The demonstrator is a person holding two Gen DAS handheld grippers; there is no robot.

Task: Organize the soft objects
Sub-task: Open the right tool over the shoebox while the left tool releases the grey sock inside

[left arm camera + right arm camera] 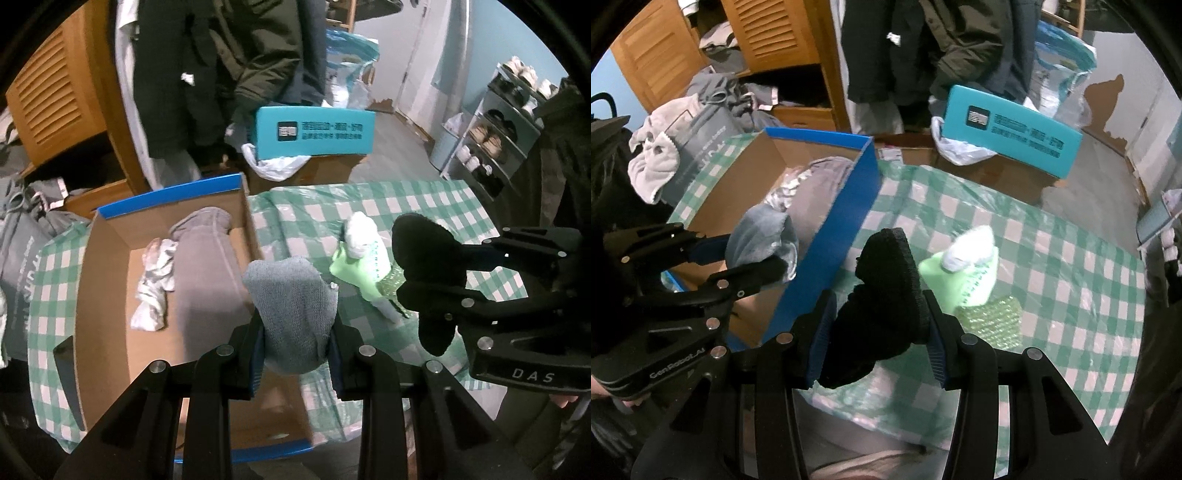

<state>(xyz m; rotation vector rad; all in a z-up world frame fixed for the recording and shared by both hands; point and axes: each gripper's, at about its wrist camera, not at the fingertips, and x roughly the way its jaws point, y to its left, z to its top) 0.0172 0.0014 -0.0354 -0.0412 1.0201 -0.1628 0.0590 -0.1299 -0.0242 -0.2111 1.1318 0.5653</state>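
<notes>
Left tongs (297,345) pinch a grey sock (291,310), right tongs (875,332) a black one (882,291); either may snag the box (846,236) wall and drop outside.

Green-checked tablecloth (443,206): open cardboard box (110,295), green-white soft toy (364,258) beside.

Grey-blue knit bundle (295,314) pinched upright at box edge, black knit bundle (882,306) held above checked cloth

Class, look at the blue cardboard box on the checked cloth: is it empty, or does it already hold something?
Not empty. The box is open-topped and holds a grey rolled cloth and a crumpled white cloth beside it.
</notes>
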